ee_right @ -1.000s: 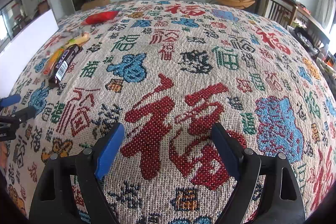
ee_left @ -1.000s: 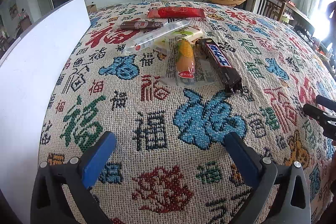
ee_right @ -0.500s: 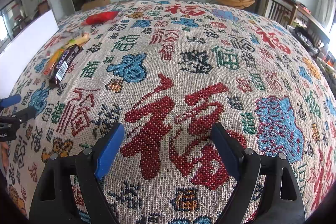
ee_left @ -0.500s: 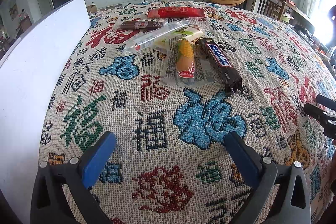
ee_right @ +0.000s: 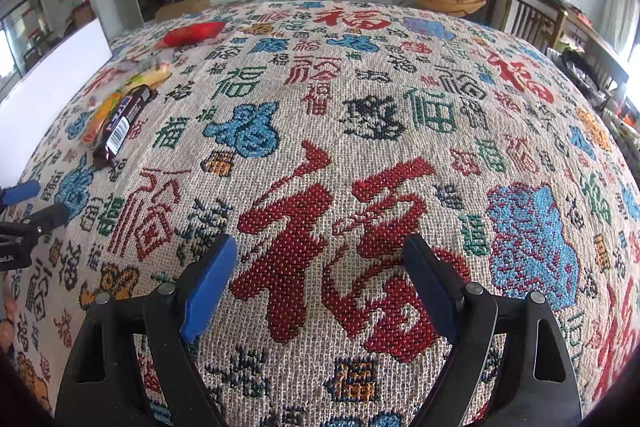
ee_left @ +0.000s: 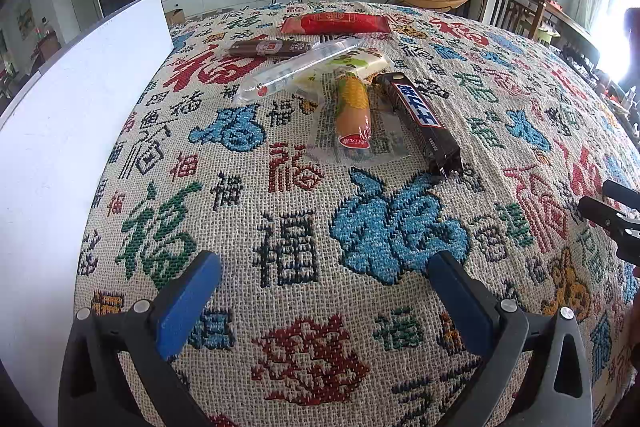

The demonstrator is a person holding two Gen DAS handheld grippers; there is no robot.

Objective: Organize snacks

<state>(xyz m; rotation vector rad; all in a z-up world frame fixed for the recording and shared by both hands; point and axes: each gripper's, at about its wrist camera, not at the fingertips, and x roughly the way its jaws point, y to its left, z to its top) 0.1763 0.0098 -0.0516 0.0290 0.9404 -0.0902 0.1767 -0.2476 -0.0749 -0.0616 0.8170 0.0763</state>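
Both tongs hang spread over the patterned tablecloth (ee_left: 288, 251) with nothing between their blue pads. At the bottom of the left wrist view, the left gripper (ee_left: 320, 291) frames bare cloth; the right gripper (ee_right: 316, 275) does the same at the bottom of the right wrist view, over a large red woven character.

Above the left gripper, toward the middle of the frame, the snacks lie in a loose cluster, well apart from its pads. Nearest is a dark chocolate bar (ee_left: 418, 119), slanting up and to the left. Just left of it lies a corn sausage (ee_left: 352, 111) in a clear wrapper. Beyond, a long clear packet (ee_left: 296, 71) slants across a pale green and white packet (ee_left: 352, 63). Farther up sit a brown bar (ee_left: 270, 47) and, last, a red packet (ee_left: 336, 23).

A white board (ee_left: 60, 131) stands along the left edge.

In the right wrist view the same cluster sits at the upper left, far from the right gripper.
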